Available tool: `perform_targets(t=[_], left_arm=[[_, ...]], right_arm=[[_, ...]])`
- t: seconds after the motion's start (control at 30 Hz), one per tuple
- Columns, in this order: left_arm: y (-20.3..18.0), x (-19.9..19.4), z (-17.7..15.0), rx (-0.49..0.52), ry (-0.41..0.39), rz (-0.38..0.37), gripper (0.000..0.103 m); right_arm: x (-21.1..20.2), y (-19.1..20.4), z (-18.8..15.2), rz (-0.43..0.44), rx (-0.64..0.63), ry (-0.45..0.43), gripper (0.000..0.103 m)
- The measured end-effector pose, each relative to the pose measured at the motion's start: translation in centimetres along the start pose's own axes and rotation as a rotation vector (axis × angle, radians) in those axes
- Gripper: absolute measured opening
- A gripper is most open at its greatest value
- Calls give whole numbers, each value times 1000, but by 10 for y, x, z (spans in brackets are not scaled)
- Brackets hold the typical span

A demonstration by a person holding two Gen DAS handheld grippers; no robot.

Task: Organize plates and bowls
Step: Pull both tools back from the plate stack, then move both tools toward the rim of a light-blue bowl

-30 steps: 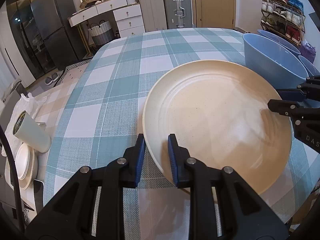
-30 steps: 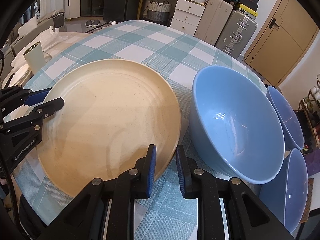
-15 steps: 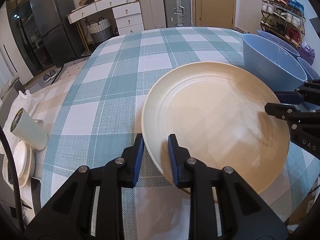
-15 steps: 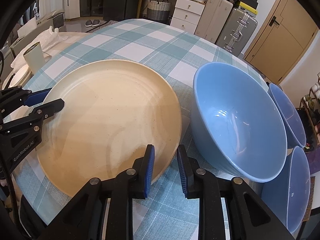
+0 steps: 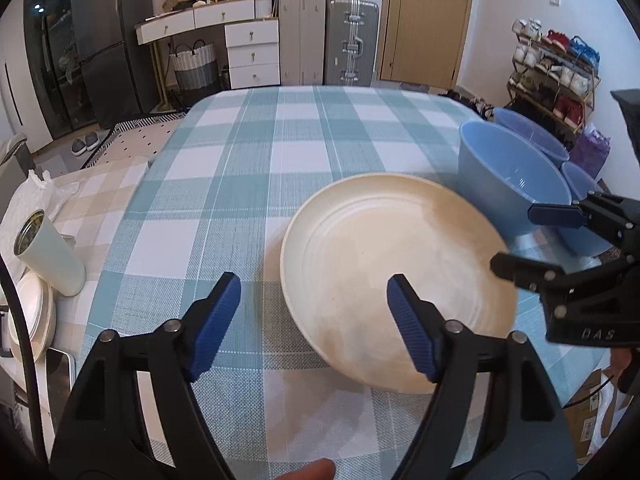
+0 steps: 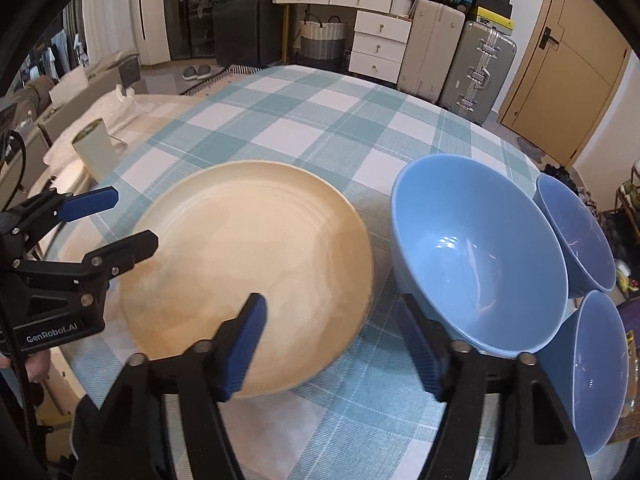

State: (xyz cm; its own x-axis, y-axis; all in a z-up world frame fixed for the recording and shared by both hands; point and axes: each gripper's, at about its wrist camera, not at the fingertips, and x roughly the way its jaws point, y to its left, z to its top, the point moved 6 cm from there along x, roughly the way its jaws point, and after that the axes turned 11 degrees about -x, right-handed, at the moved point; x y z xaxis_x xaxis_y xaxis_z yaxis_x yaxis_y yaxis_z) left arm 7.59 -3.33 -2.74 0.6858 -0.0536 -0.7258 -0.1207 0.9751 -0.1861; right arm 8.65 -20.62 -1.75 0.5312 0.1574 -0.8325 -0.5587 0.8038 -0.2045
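Both my grippers angle steeply down over the cream plate (image 5: 396,276). My left gripper (image 5: 314,322) has its jaws spread wide, having just been opening; the plate's near-left rim sits between the blue pads (image 5: 218,316) but neither pad presses on it, so nothing is held. My right gripper (image 6: 336,344) is the same: jaws just opened wide, straddling the plate's right rim, no grip. A fingertip (image 5: 308,471) shows at the bottom edge of the left view. The plate lies flat on the surface (image 5: 256,148), which is covered by a teal-and-white checked cloth. Just beside the plate on its right stands a big blue bowl (image 6: 476,268), with two smaller blue bowls (image 6: 576,236) beyond and beside it near the surface edge. Off the left side, a pale green tumbler (image 5: 48,256) leans over stacked white dishes (image 5: 32,316). Room behind: white drawers (image 5: 252,54), woven basket (image 5: 196,64), two suitcases (image 5: 352,40), wooden door (image 5: 424,20), shoe rack (image 5: 556,72) at right.
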Motion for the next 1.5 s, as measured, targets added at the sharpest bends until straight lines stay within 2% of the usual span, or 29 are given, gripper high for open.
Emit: perform_targets(t=[0.13,0.2,0.37,0.57,0.93,1.5], left_arm=[[-5,-14,6,0,-5,-30,85],[-7,-18,10,1,-9,-29,100],[-16,-37,19,-3,-48,-47,101],[-36,-53,32,-12,-49,-102,101],[-89,-67,63,26,-81,-146,101],[-167,-69,92,114,-89,-215,101]], right_arm=[[-15,3,5,19,10,-30,83],[-22,2,7,-2,9,-41,87],[-44,-9,9,-14,41,-81,90],[-78,-28,7,-50,61,-132,91],[-134,-81,-10,-87,122,-205,101],[-168,-172,-44,-189,257,-204,102]])
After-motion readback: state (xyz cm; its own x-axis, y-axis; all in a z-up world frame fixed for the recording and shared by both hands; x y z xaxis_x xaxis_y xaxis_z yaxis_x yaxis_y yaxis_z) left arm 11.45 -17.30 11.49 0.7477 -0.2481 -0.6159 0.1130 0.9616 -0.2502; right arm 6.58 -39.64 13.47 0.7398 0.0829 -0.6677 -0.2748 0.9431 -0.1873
